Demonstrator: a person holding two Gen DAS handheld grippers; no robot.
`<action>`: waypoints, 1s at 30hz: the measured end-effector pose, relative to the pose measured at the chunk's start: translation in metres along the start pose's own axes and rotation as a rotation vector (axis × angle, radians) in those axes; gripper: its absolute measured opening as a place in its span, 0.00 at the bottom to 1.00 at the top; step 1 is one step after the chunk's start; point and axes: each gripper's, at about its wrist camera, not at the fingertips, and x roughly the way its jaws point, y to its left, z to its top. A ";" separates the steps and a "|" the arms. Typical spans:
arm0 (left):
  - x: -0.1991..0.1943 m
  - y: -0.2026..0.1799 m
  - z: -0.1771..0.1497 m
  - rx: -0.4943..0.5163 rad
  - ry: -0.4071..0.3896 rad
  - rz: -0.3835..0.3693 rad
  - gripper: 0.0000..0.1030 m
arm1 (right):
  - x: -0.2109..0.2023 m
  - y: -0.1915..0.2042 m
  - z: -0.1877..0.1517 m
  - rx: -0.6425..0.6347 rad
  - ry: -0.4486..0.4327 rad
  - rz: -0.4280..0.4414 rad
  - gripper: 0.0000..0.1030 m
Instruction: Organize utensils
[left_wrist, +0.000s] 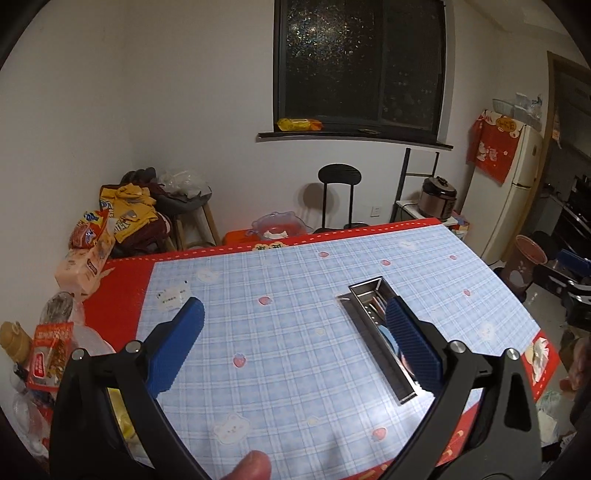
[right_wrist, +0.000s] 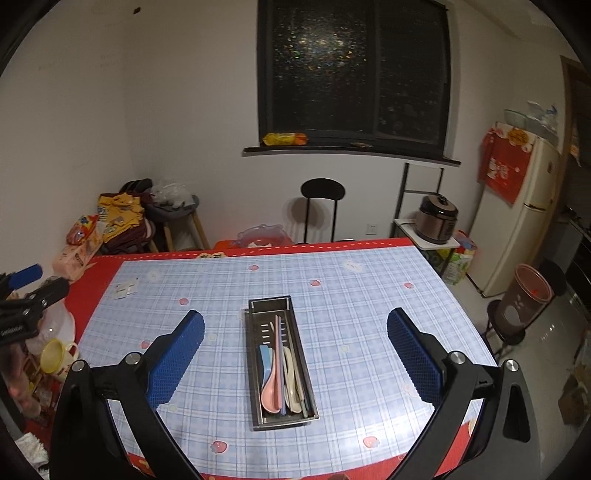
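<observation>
A long metal utensil tray (right_wrist: 258, 369) lies lengthwise on the blue checked tablecloth (right_wrist: 351, 332). In it lie a pink spoon (right_wrist: 271, 395), a blue spoon (right_wrist: 264, 360), a cream spoon (right_wrist: 291, 384) and thin chopsticks (right_wrist: 277, 343). My right gripper (right_wrist: 295, 321) is open and empty, held above the table with the tray between its blue fingers (right_wrist: 177, 354). My left gripper (left_wrist: 295, 306) is open and empty. In its view the tray (left_wrist: 369, 332) lies to the right, partly hidden behind the right finger (left_wrist: 413, 339). The left gripper also shows at the left edge of the right wrist view (right_wrist: 26, 295).
Snack packets (left_wrist: 88, 258) and a plastic bag (left_wrist: 66, 317) crowd the table's left edge, with a yellow cup (right_wrist: 57, 356) there. A small white card (right_wrist: 125, 288) lies on the cloth. A black chair (right_wrist: 321, 206), rice cooker (right_wrist: 437, 218), fridge (right_wrist: 517, 221) and bin (right_wrist: 528, 295) stand beyond.
</observation>
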 end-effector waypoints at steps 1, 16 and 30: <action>-0.001 0.001 -0.002 -0.002 0.001 -0.001 0.94 | -0.001 0.000 -0.001 0.003 0.000 -0.004 0.94; 0.001 -0.005 -0.001 0.000 -0.003 -0.008 0.94 | -0.006 -0.003 -0.007 0.036 -0.012 -0.047 0.94; 0.000 -0.007 0.000 0.004 -0.002 -0.004 0.94 | -0.012 -0.003 -0.008 0.036 -0.023 -0.062 0.94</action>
